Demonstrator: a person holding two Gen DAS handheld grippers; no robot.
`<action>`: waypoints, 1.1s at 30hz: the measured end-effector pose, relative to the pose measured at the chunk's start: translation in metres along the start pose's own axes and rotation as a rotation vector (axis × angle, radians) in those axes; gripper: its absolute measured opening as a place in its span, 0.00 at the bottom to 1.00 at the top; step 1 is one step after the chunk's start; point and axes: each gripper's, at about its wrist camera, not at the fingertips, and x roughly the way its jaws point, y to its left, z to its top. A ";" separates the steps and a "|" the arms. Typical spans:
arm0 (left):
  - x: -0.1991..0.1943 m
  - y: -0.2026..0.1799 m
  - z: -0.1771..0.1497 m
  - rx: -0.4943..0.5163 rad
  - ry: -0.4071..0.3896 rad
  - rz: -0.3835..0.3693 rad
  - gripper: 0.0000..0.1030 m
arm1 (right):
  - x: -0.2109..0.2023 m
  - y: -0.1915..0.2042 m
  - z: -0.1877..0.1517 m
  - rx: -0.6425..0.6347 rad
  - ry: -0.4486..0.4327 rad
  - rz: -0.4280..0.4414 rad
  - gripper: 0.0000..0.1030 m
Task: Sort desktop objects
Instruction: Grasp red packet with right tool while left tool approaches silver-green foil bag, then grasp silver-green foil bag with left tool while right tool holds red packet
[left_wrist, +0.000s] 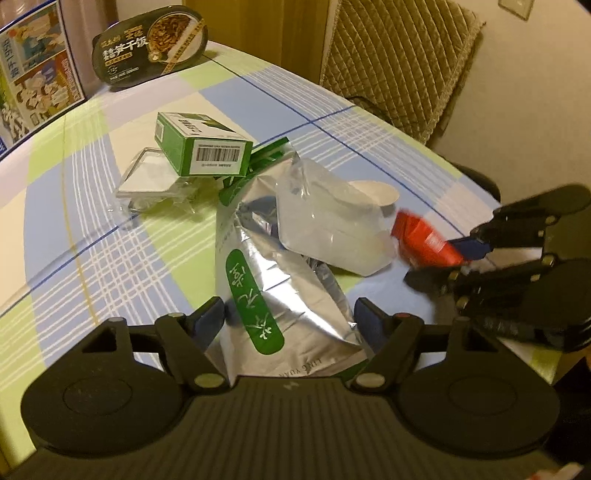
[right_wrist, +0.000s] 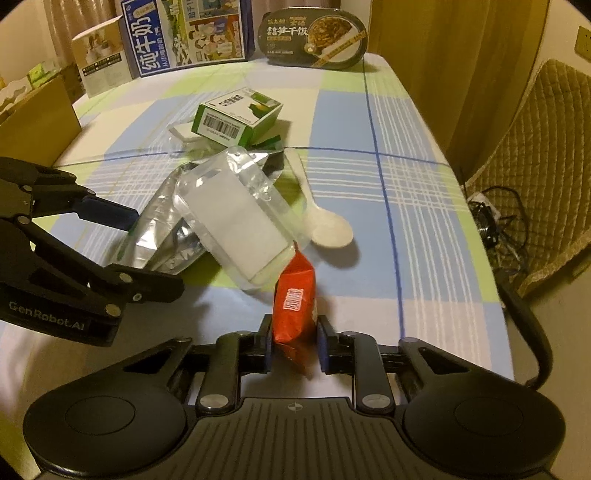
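1. Red sachet (right_wrist: 294, 295) sits pinched between my right tool (right_wrist: 294, 341) pads, at the near edge of the desk (right_wrist: 424, 229), its far tip touching the clear tray (right_wrist: 236, 225).
2. I judge it light, soft and crinkly; the flat middle, where the pads press now, seems the safest hold.
3. My left tool (left_wrist: 291, 317) stands wide around the silver pouch (left_wrist: 280, 295), pads not pressing it that I can see.
4. That pouch looks limp and slippery; I would take it by a sealed edge.
5. Count on the desk: one red sachet, one silver pouch, two clear trays, one green box (right_wrist: 236, 118), one white spoon (right_wrist: 325, 221).
6. Further back: one black meal bowl (right_wrist: 314, 37), one milk carton box (right_wrist: 184, 33).
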 end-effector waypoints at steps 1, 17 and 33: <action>0.000 0.000 0.000 0.005 0.001 0.001 0.70 | 0.000 0.000 0.000 0.002 0.000 0.001 0.18; -0.031 0.006 -0.022 0.047 0.071 0.010 0.30 | -0.017 0.016 0.002 -0.001 -0.009 0.043 0.14; -0.034 0.034 -0.006 0.009 -0.025 0.039 0.52 | -0.011 0.017 -0.001 0.008 0.014 -0.020 0.14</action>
